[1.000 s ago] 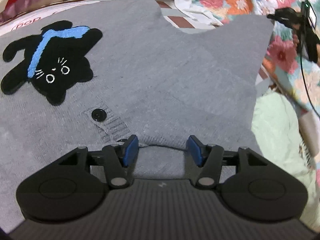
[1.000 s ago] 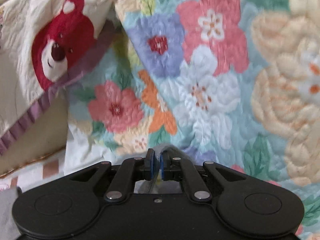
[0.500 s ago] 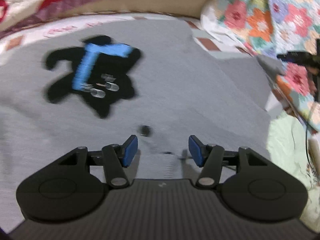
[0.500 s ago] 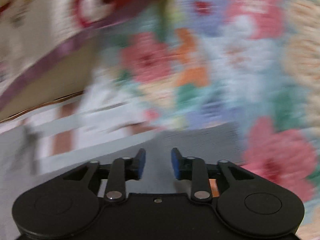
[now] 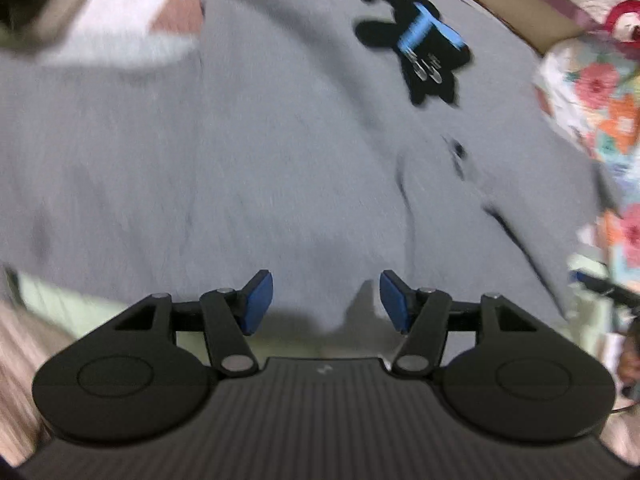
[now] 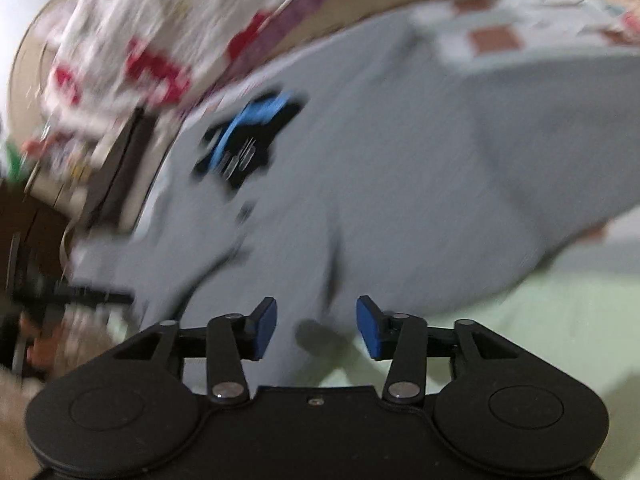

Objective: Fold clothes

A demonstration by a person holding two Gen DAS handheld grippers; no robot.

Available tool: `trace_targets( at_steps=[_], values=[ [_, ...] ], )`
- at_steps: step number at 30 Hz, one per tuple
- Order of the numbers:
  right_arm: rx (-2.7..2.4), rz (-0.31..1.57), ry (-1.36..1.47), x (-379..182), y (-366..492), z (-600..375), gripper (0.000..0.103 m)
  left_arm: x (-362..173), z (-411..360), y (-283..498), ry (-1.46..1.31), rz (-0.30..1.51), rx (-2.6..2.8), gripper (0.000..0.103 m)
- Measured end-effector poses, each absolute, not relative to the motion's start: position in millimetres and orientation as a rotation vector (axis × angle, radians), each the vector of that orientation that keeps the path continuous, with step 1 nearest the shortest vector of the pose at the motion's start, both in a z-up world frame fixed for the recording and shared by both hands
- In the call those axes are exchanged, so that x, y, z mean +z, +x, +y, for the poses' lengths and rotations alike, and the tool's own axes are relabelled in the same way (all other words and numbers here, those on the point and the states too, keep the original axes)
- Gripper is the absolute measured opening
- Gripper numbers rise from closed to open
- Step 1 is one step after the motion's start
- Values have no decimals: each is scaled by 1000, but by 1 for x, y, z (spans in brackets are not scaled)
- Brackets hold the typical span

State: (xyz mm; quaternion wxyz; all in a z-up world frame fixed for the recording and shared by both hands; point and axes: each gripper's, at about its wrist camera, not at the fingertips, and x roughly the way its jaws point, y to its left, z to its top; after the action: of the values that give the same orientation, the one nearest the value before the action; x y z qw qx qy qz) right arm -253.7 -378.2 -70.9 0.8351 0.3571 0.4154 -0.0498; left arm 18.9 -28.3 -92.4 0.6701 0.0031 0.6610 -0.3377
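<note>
- Your left tool [image 5: 326, 300] sits at the bottom centre of its frame with both blue pads spread wide and nothing between them. It is lined up on the near hem of the grey cardigan [image 5: 260, 140], which suits reaching in for an edge to lift.
- The cardigan fills the middle of the left wrist view, spread across the bed. Its black cat patch [image 5: 416, 44] with a blue scarf lies in the upper right of the frame, and a dark button [image 5: 458, 148] sits below it, so the front faces up.
- A flap of grey cloth runs diagonally toward the lower right of that frame, seemingly lying over the body. Whether that is a fold laid on purpose or just loose cloth, the blur does not let you tell.
- A pale green sheet [image 6: 560, 320] shows beneath the hem, and a floral quilt [image 5: 600, 100] is pushed to the right edge, probably to keep the folding area free.
- Your right tool [image 6: 316, 326] is likewise spread apart and empty, low in its frame over the hem, with the cat patch [image 6: 248, 140] at centre left.
</note>
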Motion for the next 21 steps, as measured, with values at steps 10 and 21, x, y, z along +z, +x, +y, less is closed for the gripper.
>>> trace_targets(
  at_steps=[10,21],
  values=[
    [-121,863,906,-109,-257,-325,59,-123,-7,1,-246,1530,-484,66],
    [-108,616,959,-114,-252,-325,9,-127,1,-6,-312,1359,-288,41]
  ],
)
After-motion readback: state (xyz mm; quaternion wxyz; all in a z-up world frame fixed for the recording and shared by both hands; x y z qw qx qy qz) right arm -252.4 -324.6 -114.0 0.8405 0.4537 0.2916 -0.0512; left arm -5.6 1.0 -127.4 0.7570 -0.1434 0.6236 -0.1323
